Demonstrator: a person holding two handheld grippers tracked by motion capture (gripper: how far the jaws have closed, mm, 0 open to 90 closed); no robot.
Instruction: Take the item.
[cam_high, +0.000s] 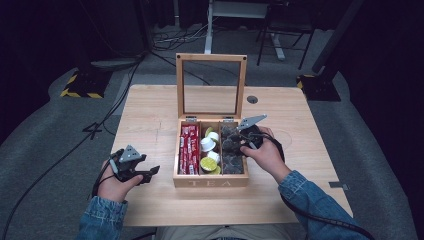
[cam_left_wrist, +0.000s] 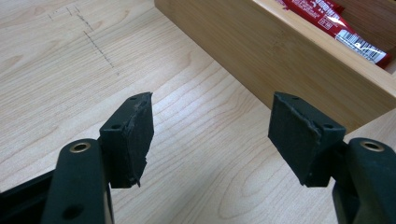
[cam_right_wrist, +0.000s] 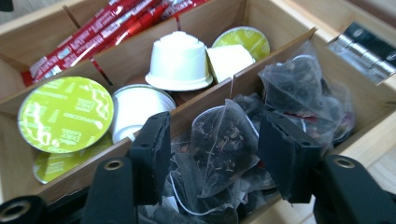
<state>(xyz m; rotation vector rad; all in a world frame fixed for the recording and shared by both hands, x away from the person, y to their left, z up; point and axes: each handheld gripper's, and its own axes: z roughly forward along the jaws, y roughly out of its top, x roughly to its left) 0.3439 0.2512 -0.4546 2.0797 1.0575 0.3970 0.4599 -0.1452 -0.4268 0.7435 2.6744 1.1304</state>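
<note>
An open wooden tea box stands mid-table with its glass lid upright. Its left compartment holds red stick packets, the middle one white and green capsules, the right one dark pyramid tea bags. My right gripper reaches down into the right compartment. In the right gripper view its jaws stand open on either side of one tea bag, with the pads not pressing on it. My left gripper rests low over the table left of the box, open and with nothing between its jaws.
The box's side wall lies just ahead of the left gripper, with red packets behind it. Green-lidded capsules and a white one sit beyond the wooden divider. Bare tabletop surrounds the box.
</note>
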